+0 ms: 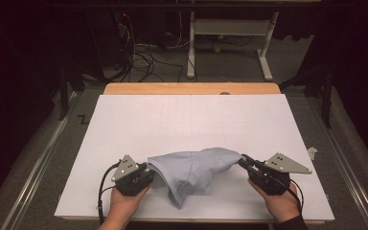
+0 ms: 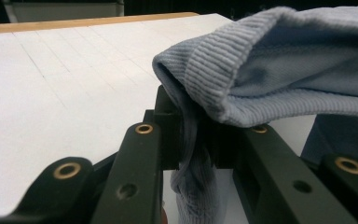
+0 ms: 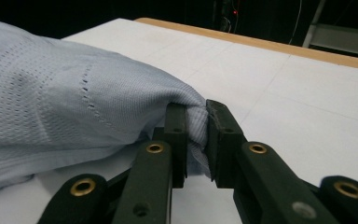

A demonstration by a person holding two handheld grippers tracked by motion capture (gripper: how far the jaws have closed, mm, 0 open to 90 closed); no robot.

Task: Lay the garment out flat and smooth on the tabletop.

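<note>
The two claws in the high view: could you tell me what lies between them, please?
A light blue garment spans the gap between the left claw and the right claw, each shut on one end; the high view shows this.

No readable text, labels, brands or numbers anywhere. Only mark: a dark Z-like squiggle on the floor strip (image 1: 82, 119) left of the white table sheet (image 1: 191, 120), can't tell if it's lettering.

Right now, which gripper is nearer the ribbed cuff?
Left. The left gripper is clamped on the garment right beside the ribbed cuff; the right gripper grips the opposite end.
</note>
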